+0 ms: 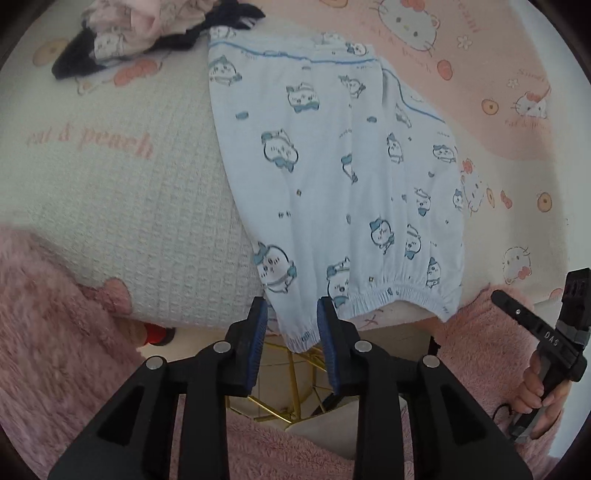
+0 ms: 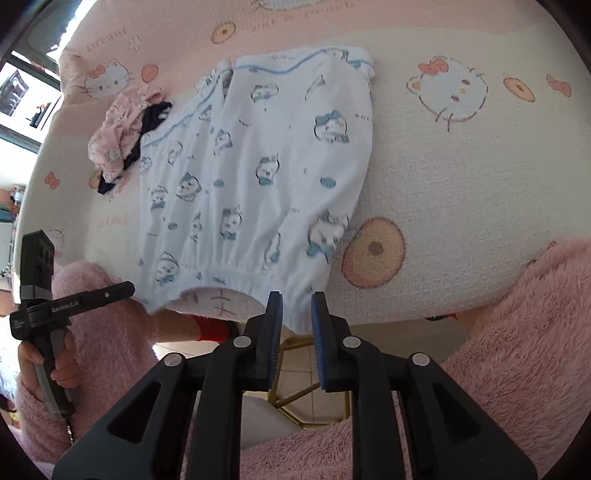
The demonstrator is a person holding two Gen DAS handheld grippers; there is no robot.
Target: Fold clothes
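Light blue pyjama trousers (image 1: 325, 177) with a cartoon print lie flat on the cloth-covered table, their elastic cuffs hanging over the near edge. My left gripper (image 1: 292, 321) is open at that edge, and the left cuff (image 1: 300, 338) hangs between its blue pads. In the right wrist view the same trousers (image 2: 258, 166) appear, with my right gripper (image 2: 296, 314) open around the right cuff (image 2: 295, 325). Each gripper also shows from the side in the other's view: the right gripper (image 1: 498, 296) and the left gripper (image 2: 127, 286), both held by hands in fluffy pink sleeves.
A crumpled pile of pink and dark navy clothes (image 1: 140, 33) (image 2: 125, 140) lies at the far left of the table. The cat-and-peach tablecloth (image 1: 110, 184) (image 2: 461, 177) covers the top. Below the edge are a gold metal frame (image 1: 291, 373) and tiled floor.
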